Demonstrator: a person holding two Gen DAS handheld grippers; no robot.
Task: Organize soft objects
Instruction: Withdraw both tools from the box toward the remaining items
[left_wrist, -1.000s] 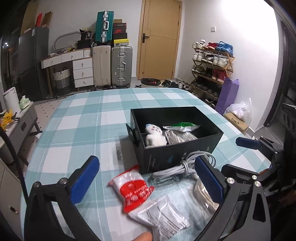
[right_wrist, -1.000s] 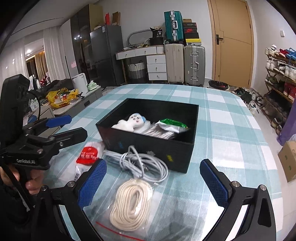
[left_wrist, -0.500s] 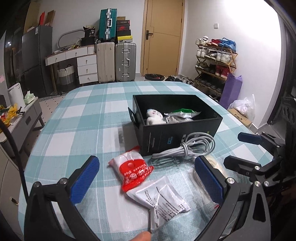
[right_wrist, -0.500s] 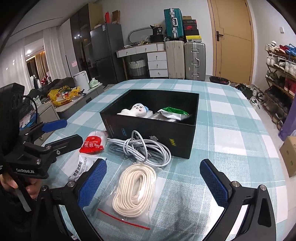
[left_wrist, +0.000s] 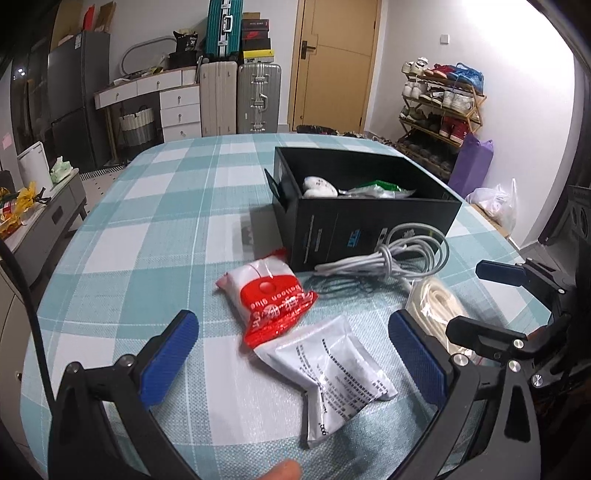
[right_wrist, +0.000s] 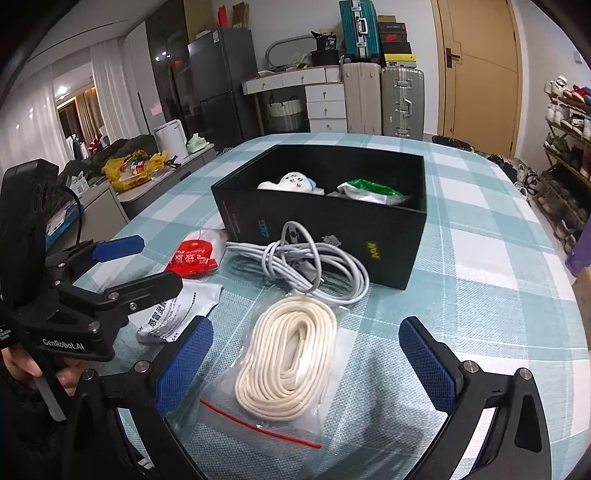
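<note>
The left hand-held gripper (left_wrist: 293, 354) hovered over the near edge of the checked counter (left_wrist: 147, 236) with its blue fingers spread wide apart and holding nothing; between them lay a white printed sachet (left_wrist: 332, 373), its top corner tucked under a red-and-white packet (left_wrist: 267, 295). The right hand-held gripper (right_wrist: 306, 365) was likewise spread wide and empty, framing a clear bag of coiled cream rope (right_wrist: 290, 354) that rested flat on the counter. Just beyond the rope, a bundled grey cable (right_wrist: 306, 262) lay against the front wall of the black box (right_wrist: 373, 240), which stood toward the middle of the counter. Inside the box sat a white plush toy (right_wrist: 291, 181) and a green-topped pouch (right_wrist: 369, 190).
</note>
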